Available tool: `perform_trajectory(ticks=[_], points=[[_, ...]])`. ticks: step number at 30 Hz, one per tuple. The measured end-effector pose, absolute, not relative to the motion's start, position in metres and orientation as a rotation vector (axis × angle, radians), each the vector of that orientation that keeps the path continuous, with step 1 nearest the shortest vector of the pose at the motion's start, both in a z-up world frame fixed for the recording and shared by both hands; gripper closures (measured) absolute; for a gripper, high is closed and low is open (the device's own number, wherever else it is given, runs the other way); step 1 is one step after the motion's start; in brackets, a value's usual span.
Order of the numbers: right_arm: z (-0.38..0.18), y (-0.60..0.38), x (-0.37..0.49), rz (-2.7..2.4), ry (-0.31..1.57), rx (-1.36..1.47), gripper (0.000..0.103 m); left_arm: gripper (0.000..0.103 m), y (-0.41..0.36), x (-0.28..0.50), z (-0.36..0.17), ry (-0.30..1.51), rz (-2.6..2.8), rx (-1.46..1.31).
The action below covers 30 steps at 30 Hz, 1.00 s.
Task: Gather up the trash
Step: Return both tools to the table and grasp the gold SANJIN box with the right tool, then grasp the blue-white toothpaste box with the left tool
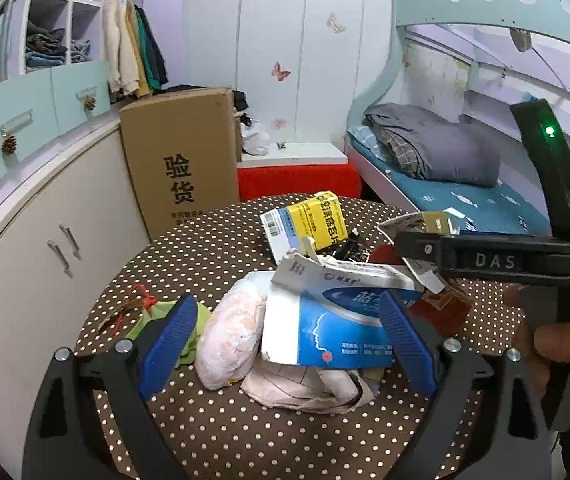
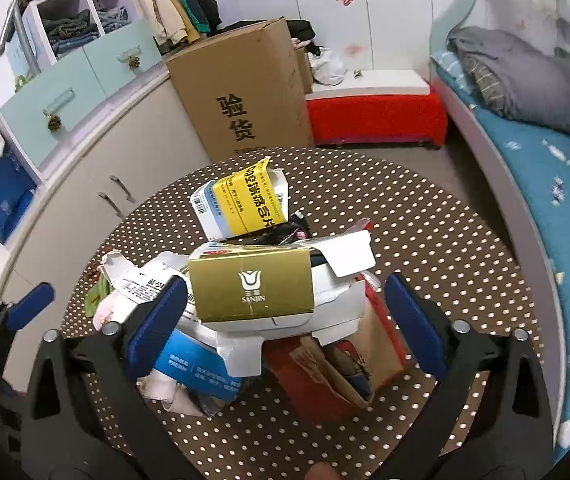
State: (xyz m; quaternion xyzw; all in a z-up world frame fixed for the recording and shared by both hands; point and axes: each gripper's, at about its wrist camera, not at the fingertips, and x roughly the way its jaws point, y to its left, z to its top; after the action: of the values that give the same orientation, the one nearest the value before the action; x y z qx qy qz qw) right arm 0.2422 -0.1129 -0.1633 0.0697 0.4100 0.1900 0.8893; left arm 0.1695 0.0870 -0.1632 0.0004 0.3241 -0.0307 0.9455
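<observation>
Reach step — trash pile mid round polka-dot table (image 2: pixel 445 216). Right gripper (image 2: pixel 285 312) jaws spread around gold Sanjin carton (image 2: pixel 251 286); left gripper (image 1: pixel 287 334) spread over blue medicine box (image 1: pixel 337 332). Next: close squarely.

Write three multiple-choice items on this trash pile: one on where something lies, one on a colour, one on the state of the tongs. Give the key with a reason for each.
1. Where does the yellow box lie on the dotted table?
A. at the far side of the pile, toward the big cardboard carton
B. on the bed
C. on the floor

2. What colour is the box marked SANJIN?
A. red
B. gold
C. green

3. How do the right tongs stand?
A. shut on nothing
B. out of view
C. apart, on either side of the gold box without pressing it

Key: 1 A, it sits behind the other trash, nearest the carton. 2 B, its printed face is gold with a white logo. 3 C, both blue pads show a gap to the box.
</observation>
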Motion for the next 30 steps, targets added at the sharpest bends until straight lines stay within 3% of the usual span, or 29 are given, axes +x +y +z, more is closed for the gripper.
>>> perform_trajectory(ticks=[14, 15, 17, 19, 20, 24, 27, 30], points=[[-0.140, -0.179, 0.200, 0.417, 0.775, 0.311, 0.031, 0.014, 0.065, 0.213, -0.197, 0.710, -0.268, 0.147], [-0.139, -0.182, 0.197, 0.415, 0.773, 0.314, 0.031, 0.017, 0.062, 0.212, -0.198, 0.710, -0.292, 0.154], [-0.139, -0.189, 0.192, 0.409, 0.771, 0.326, 0.031, 0.047, 0.055, 0.208, -0.199, 0.724, -0.325, 0.162], [-0.140, -0.195, 0.186, 0.395, 0.771, 0.334, 0.031, 0.063, 0.050, 0.202, -0.201, 0.742, -0.370, 0.152], [-0.142, -0.196, 0.184, 0.392, 0.773, 0.335, 0.031, 0.065, 0.048, 0.198, -0.202, 0.748, -0.387, 0.152], [-0.149, -0.205, 0.178, 0.376, 0.787, 0.346, 0.031, 0.064, 0.037, 0.183, -0.211, 0.749, -0.416, 0.188], [-0.155, -0.212, 0.173, 0.355, 0.796, 0.365, 0.031, 0.044, 0.036, 0.188, -0.216, 0.750, -0.391, 0.171], [-0.155, -0.218, 0.167, 0.342, 0.791, 0.372, 0.031, 0.042, 0.036, 0.186, -0.210, 0.734, -0.388, 0.154]])
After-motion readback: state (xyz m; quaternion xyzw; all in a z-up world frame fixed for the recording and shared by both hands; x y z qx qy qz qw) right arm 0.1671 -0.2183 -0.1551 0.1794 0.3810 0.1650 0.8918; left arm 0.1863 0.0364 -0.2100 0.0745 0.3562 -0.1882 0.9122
